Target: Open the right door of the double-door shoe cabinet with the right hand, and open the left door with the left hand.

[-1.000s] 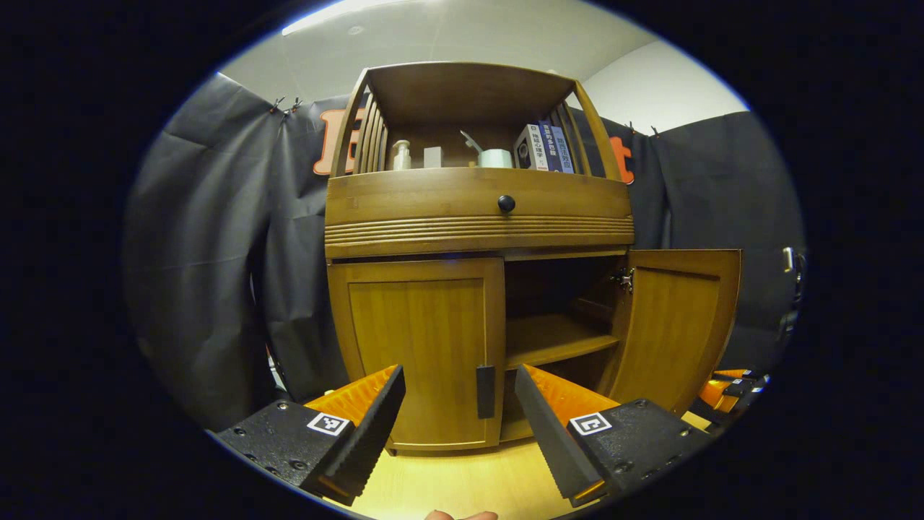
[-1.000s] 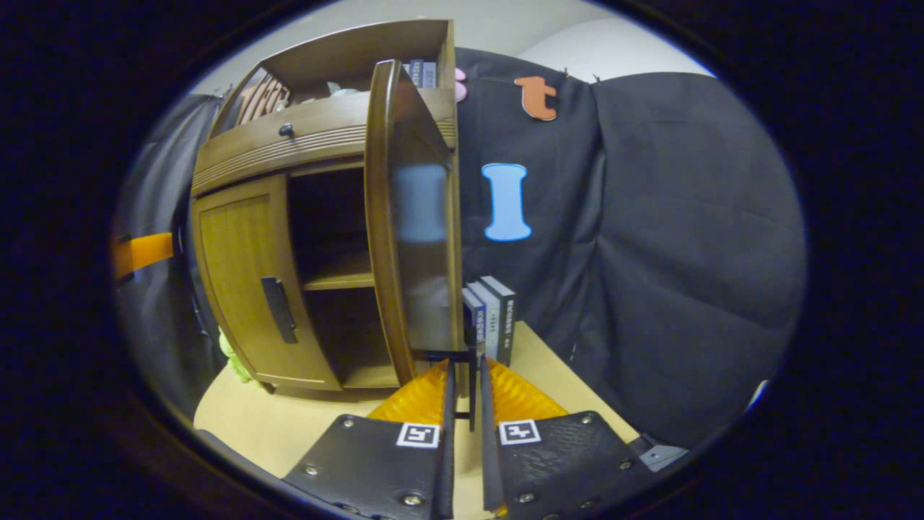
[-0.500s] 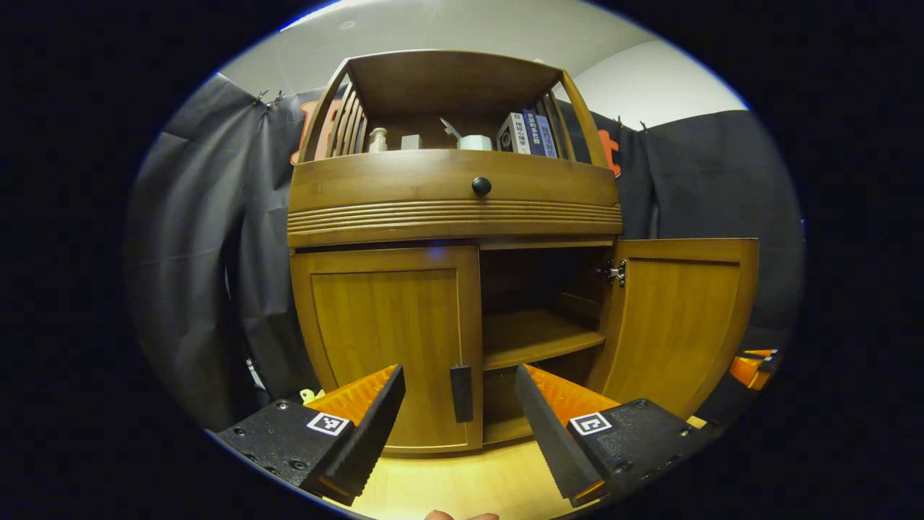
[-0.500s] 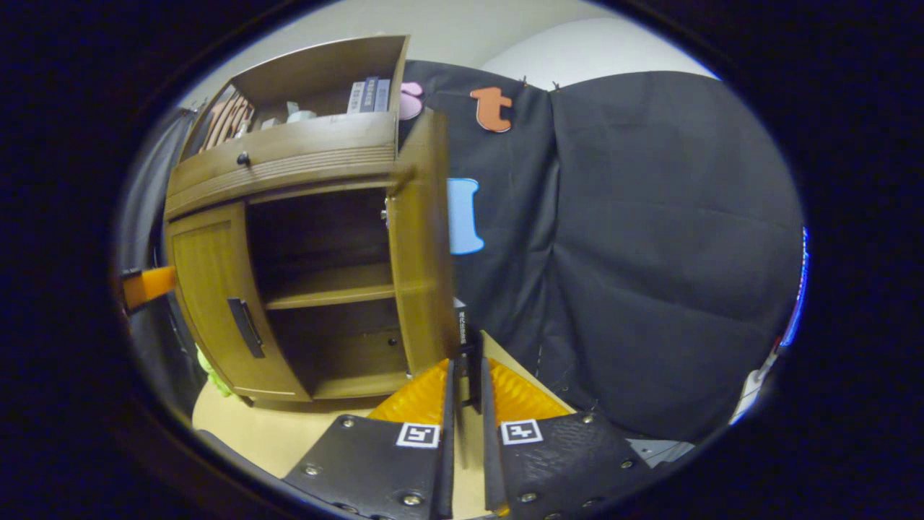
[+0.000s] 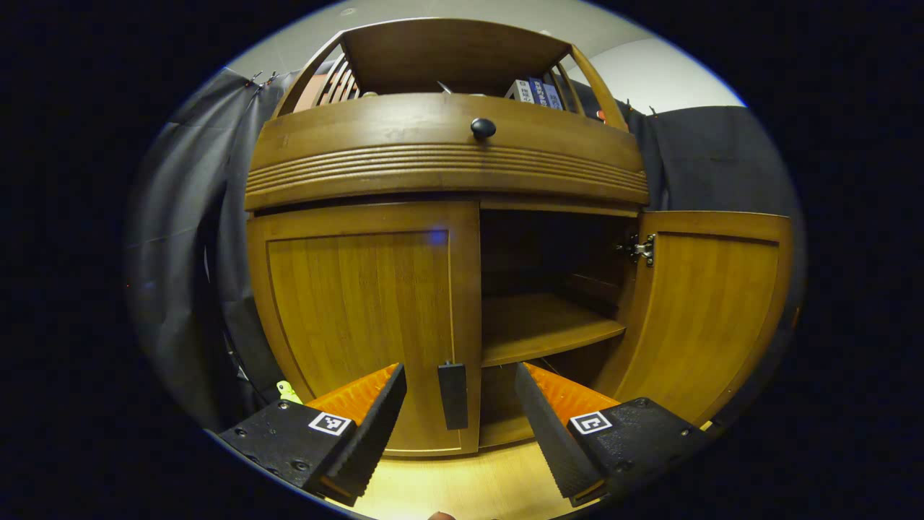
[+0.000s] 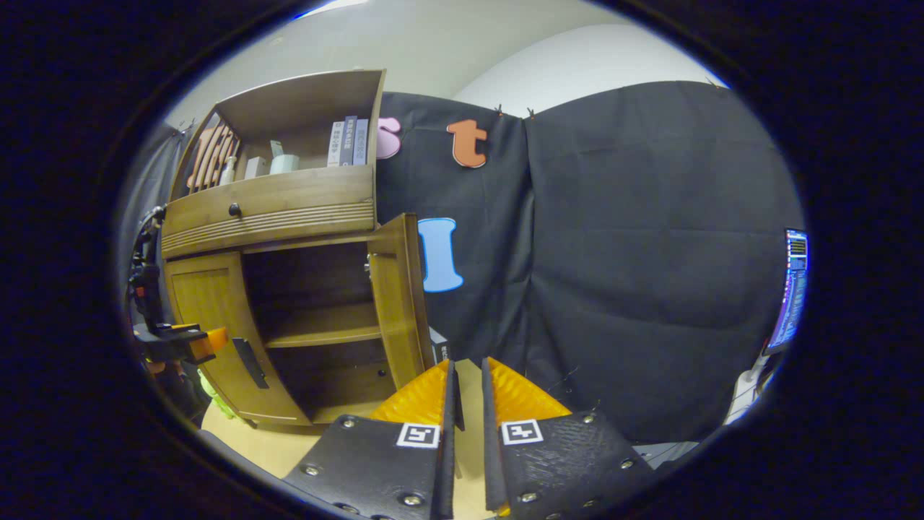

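While the left gripper (image 5: 460, 408) stands wide apart at the bottom of its view, the handle (image 5: 452, 395) of the closed left door (image 5: 361, 310) sits between its fingers, untouched. Right gripper (image 6: 467, 404) is narrow, holding nothing; right door (image 6: 393, 300) stands open at centre left.

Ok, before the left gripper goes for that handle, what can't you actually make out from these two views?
- Behind the closed left door: the door itself hides that half, in both views.
- Lower compartment beneath the shelf: dark, partly hidden by the left gripper in the left gripper view.
- Right door handle: hidden in the right gripper view, which sees the door nearly edge-on.
- Books on top: cut off by the drawer front in the left gripper view.
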Tool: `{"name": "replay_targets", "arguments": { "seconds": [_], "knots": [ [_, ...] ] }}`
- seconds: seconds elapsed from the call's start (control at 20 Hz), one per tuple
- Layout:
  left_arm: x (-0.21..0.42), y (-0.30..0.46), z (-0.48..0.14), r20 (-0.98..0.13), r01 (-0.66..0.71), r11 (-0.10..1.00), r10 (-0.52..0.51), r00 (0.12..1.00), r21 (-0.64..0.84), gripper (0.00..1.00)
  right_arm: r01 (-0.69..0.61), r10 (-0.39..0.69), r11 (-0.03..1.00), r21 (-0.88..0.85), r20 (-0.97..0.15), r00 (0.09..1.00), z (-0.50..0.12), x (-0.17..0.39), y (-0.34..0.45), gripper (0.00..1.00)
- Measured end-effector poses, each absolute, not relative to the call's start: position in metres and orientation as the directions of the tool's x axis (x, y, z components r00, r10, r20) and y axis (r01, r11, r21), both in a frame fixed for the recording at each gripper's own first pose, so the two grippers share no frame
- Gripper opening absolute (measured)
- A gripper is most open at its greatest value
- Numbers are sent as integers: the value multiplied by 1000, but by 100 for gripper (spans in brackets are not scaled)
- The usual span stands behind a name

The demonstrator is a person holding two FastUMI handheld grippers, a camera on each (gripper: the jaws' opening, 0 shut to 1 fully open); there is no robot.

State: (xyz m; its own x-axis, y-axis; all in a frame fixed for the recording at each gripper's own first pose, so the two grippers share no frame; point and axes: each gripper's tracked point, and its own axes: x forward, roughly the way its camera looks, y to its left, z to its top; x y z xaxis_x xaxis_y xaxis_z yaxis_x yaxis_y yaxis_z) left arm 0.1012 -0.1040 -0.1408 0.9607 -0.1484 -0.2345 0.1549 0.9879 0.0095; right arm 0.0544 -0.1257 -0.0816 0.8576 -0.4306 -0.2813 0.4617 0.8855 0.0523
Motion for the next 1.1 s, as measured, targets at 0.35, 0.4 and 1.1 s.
{"name": "replay_targets", "arguments": {
  "seconds": [0.35, 0.4, 1.1],
  "knots": [
    [145, -102, -172, -284, 118, 993, -114, 952, -2, 86, 501, -483, 866, 5, -257, 837, -73, 55, -147, 17],
    [152, -102, -176, -295, 116, 993, -111, 949, -2, 86, 507, -488, 862, 7, -258, 834, -73, 56, -149, 17],
    [181, -99, -213, -327, 67, 997, -71, 942, -25, 39, 565, -549, 825, -5, -246, 799, -73, 58, -183, 17]
  ]
}}
